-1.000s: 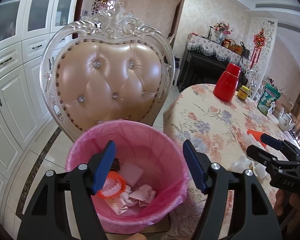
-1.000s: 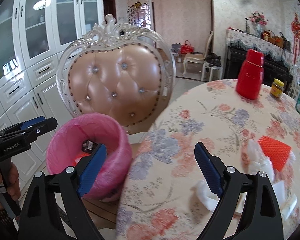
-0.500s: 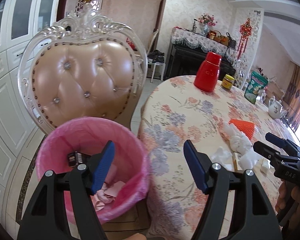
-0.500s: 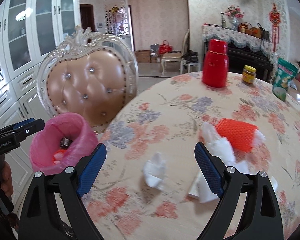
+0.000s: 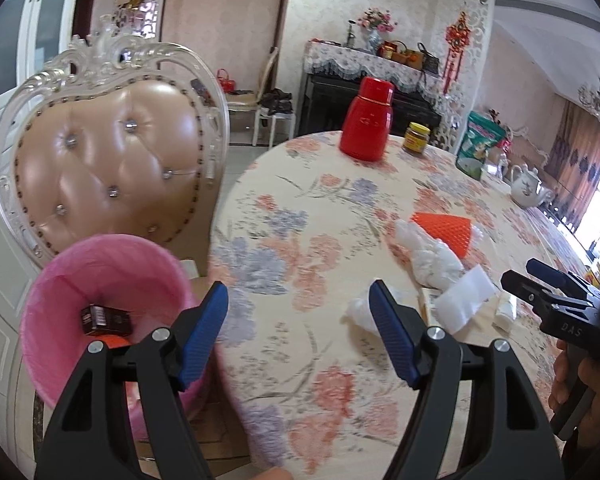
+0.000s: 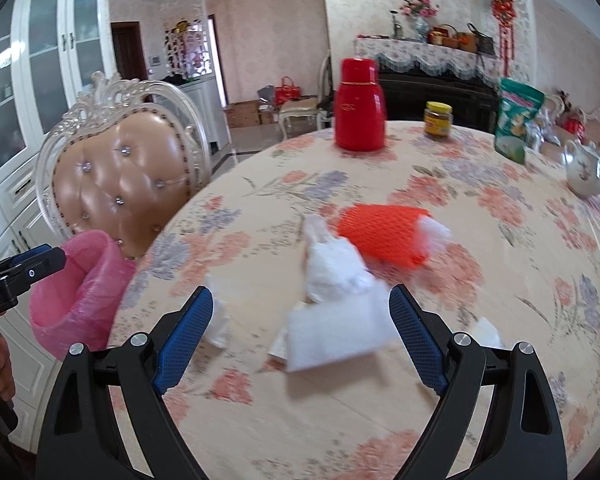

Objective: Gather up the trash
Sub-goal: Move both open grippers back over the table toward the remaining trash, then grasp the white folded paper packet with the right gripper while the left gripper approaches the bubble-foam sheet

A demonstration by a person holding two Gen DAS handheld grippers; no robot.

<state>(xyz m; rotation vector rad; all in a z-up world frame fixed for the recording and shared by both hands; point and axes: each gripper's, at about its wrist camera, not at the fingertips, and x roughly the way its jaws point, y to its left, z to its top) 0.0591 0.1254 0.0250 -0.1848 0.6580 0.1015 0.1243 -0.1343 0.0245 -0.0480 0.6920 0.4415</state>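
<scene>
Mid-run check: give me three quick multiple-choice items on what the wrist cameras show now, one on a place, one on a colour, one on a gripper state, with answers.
1. Where is the pink-lined bin?
A. on the table
B. off the table's edge, in front of the tufted chair
C. beside the teapot

2. What colour is the foam net sleeve?
A. orange
B. green
C. blue

3. How is the right gripper?
A. shut on tissue
B. shut and empty
C. open and empty

Answers:
1 B, it sits lower than the tabletop, by the chair.
2 A, orange mesh lies on the floral tablecloth.
3 C, its fingers stand wide apart above the white foam sheet.
</scene>
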